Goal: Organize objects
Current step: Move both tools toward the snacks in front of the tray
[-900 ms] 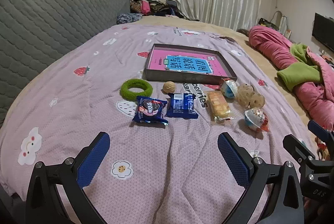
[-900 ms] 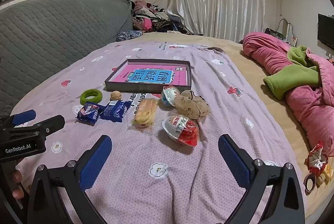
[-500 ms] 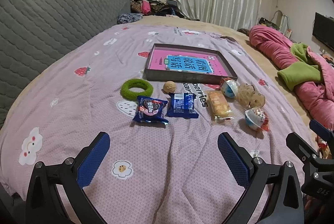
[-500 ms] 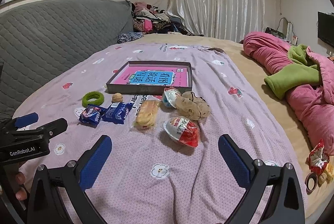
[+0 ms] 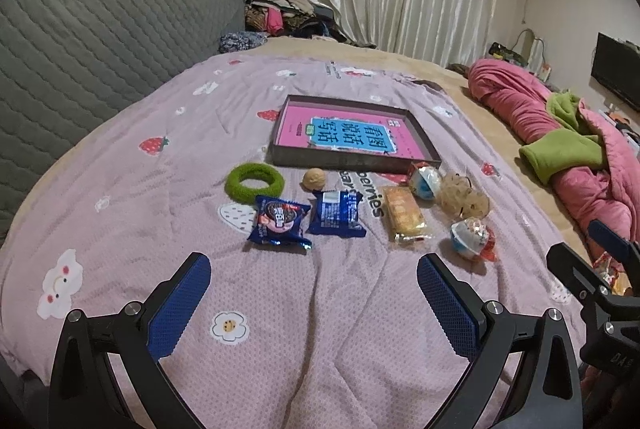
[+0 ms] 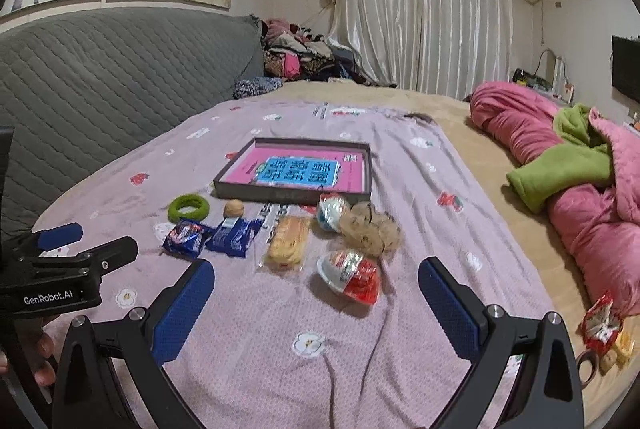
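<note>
On the bed, a shallow dark cardboard box lid with a pink and blue printed sheet inside [image 5: 352,135] lies on the lilac bedspread with strawberry and flower prints [image 5: 120,197]. Everything else sits in a loose row just in front of the box: a green fuzzy ring [image 5: 255,181] off its left corner, a small tan walnut [image 5: 314,178] right of the ring, two blue snack packets [image 5: 280,223] [image 5: 337,213] nearer the camera, a yellow wrapped biscuit bar [image 5: 403,214], two foil-wrapped egg-shaped toys [image 5: 425,180] [image 5: 472,235] and a beige mesh bath puff [image 5: 464,195] off the right corner. The left tongs [image 5: 314,303] and right tongs [image 6: 316,303] hover short of that row, both spread wide apart with nothing between them.
</note>
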`<state>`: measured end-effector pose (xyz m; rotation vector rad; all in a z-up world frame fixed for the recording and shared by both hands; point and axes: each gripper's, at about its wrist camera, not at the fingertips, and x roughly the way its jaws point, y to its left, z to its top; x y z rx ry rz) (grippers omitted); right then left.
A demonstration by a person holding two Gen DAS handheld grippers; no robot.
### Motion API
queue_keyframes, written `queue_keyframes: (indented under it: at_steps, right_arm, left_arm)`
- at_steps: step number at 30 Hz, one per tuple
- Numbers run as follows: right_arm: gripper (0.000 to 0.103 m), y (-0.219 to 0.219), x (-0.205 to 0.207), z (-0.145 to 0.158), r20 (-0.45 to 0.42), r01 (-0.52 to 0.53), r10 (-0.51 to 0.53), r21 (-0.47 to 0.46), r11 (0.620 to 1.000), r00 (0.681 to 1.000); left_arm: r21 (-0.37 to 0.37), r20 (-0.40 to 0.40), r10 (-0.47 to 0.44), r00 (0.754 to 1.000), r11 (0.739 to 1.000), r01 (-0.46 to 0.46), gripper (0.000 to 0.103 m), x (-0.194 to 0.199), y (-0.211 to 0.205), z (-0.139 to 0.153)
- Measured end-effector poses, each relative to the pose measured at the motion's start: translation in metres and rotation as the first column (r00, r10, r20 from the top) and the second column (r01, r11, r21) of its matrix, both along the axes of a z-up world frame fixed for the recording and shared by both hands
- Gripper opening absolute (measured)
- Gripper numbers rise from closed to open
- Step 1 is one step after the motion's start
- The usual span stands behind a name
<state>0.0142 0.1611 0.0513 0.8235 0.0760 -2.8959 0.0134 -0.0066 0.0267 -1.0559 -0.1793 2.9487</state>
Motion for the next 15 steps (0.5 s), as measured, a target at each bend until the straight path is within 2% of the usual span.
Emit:
queue_keyframes:
  at_steps: [10, 15]
  right_arm:
    - [0.103, -0.001, -0.011, 0.024, -0.046, -0.008, 0.009, 0.005, 1.0, 0.999]
    - [0.103, 0.002, -0.026, 0.038, -0.056, -0.005, 0.008, 0.053, 0.999, 0.998]
  left_arm:
    - [0.003, -0.025, -0.021, 0.999, 1.0, 0.021, 0.103, -0.021, 0.001, 0.031]
    - [-0.008, -0.039, -0.018, 0.999, 1.0, 0.018, 0.103, -0.041, -0.005, 0.048]
